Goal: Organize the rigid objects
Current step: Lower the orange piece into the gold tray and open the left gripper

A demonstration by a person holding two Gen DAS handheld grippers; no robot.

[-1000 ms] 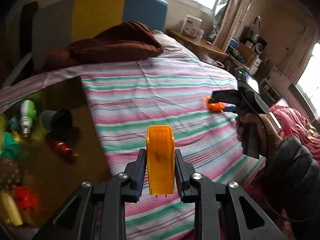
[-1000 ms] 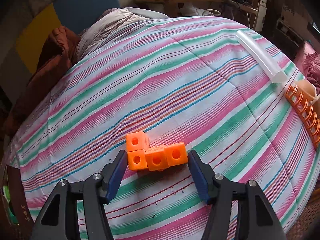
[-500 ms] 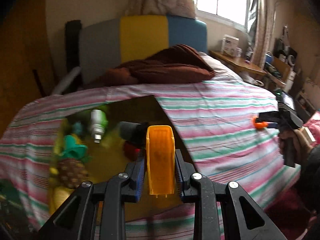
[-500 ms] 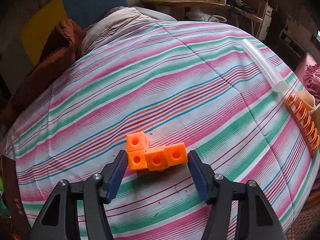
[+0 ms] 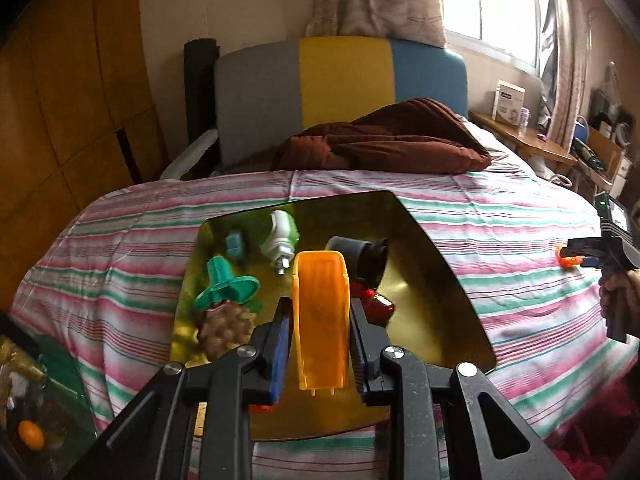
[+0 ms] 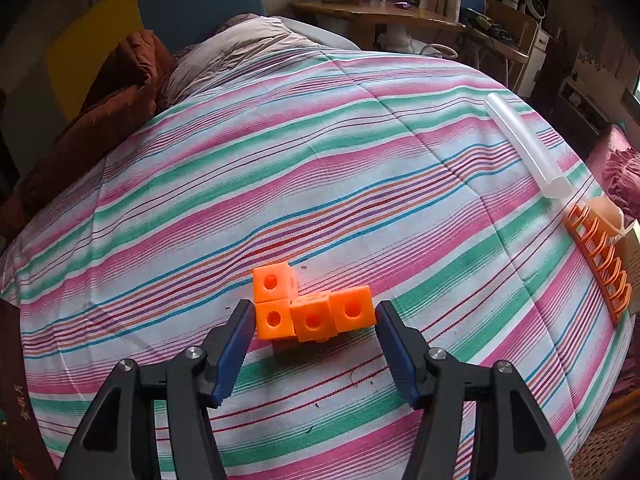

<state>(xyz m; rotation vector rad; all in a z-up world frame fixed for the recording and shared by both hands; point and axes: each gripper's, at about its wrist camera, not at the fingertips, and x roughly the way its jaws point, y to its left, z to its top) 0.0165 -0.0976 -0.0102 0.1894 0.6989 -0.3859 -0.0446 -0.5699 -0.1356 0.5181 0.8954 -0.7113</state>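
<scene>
My left gripper [image 5: 319, 308] is shut on a yellow-orange plastic scoop-like piece [image 5: 320, 332], which stands upright between the blue pads. It hangs over a golden tray [image 5: 440, 300] lying on the striped bed. The tray holds a green-and-white bottle [image 5: 280, 236], a teal funnel-shaped piece [image 5: 226, 286], a knobbly brown toy [image 5: 226, 330], a grey-black cylinder [image 5: 360, 256] and a red item [image 5: 376, 306]. My right gripper [image 6: 314, 314] is shut on an orange block of joined cubes [image 6: 312, 320], just above the bedspread. In the left wrist view it shows far right [image 5: 576, 254].
A translucent tube [image 6: 528, 146] and an orange rack [image 6: 600, 256] lie near the bed's right edge. A brown blanket [image 5: 380, 144] is piled against the grey, yellow and blue headboard [image 5: 340, 80]. A person's hand [image 5: 620, 292] holds the right gripper. A cluttered desk [image 6: 380, 12] stands behind.
My left gripper swung left across the bed with the yellow piece; the tray went from the view's left edge to its centre. The right gripper kept the cubes and barely shifted.
</scene>
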